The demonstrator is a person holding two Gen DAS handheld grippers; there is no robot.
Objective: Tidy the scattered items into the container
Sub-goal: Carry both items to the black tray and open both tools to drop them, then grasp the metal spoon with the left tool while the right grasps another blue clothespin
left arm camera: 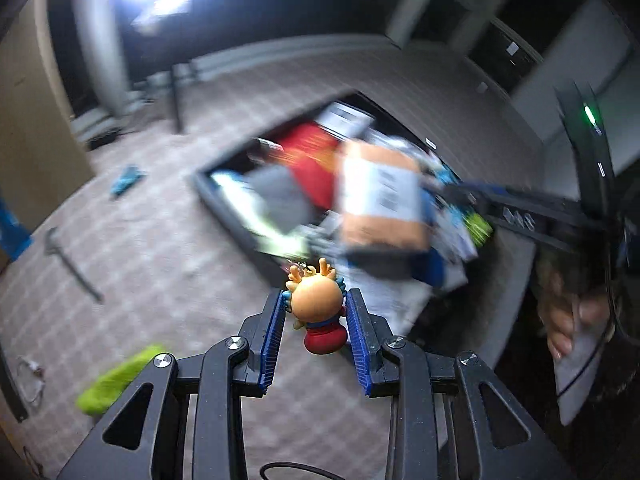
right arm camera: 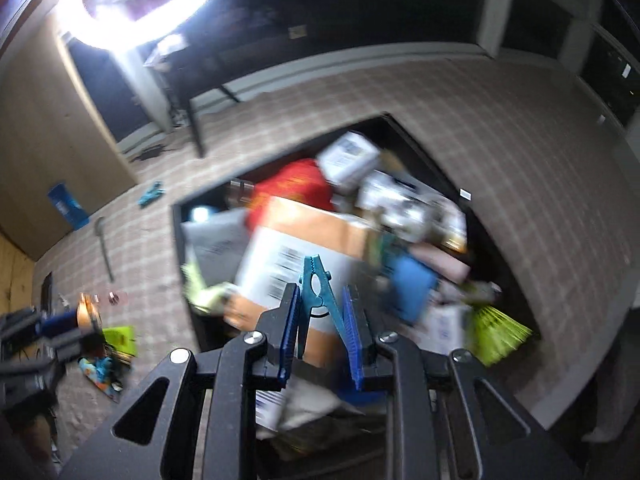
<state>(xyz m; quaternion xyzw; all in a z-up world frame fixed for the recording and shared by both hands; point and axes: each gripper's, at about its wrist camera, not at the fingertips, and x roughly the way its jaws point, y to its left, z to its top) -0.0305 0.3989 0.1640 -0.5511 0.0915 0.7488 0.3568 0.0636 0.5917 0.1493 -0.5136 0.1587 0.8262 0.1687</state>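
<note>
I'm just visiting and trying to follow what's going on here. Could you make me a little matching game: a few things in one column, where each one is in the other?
Things:
1. toy figure
2. teal clothespin
3. cardboard box
4. metal tool

Places:
A. lying on the carpet
B. in the left tool
C. in the black container
D. in the right tool

Pairs: 1-B, 2-D, 3-C, 4-A

Toy figure [left arm camera: 318,312] and teal clothespin [right arm camera: 316,292] held above the (seemingly overfull) container [right arm camera: 496,248].
</note>
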